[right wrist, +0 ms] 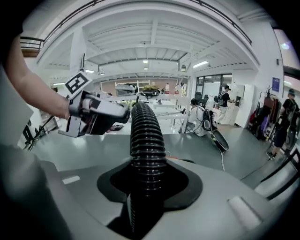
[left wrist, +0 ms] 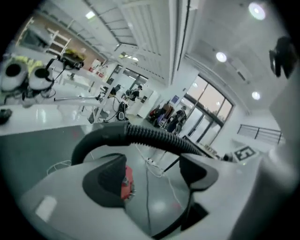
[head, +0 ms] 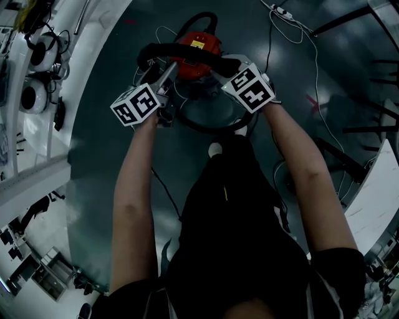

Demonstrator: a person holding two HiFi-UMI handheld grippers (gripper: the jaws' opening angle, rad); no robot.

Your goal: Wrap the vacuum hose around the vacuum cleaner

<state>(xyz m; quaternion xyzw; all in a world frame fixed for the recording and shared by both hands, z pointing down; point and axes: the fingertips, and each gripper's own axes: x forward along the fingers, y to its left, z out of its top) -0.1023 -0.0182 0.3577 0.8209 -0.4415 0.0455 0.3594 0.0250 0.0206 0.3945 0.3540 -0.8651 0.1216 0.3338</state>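
The red vacuum cleaner (head: 197, 55) stands on the grey floor ahead of me. Its black ribbed hose (head: 181, 50) arches across the top of it, and a lower loop (head: 209, 124) lies on the floor in front. My right gripper (head: 223, 67) is shut on the hose (right wrist: 147, 145), which runs up between its pads (right wrist: 183, 185). My left gripper (head: 163, 78) is open beside the hose's left end. In the left gripper view its jaws (left wrist: 152, 178) stand wide, the hose (left wrist: 145, 135) curves just beyond them untouched, and the red body (left wrist: 126, 182) shows between them.
A white cable (head: 315, 70) and a power strip (head: 280, 9) lie on the floor at the far right. White benches (head: 37, 143) with gear line the left side. Black frames (head: 368, 93) stand at the right. People (right wrist: 201, 117) are far off in the hall.
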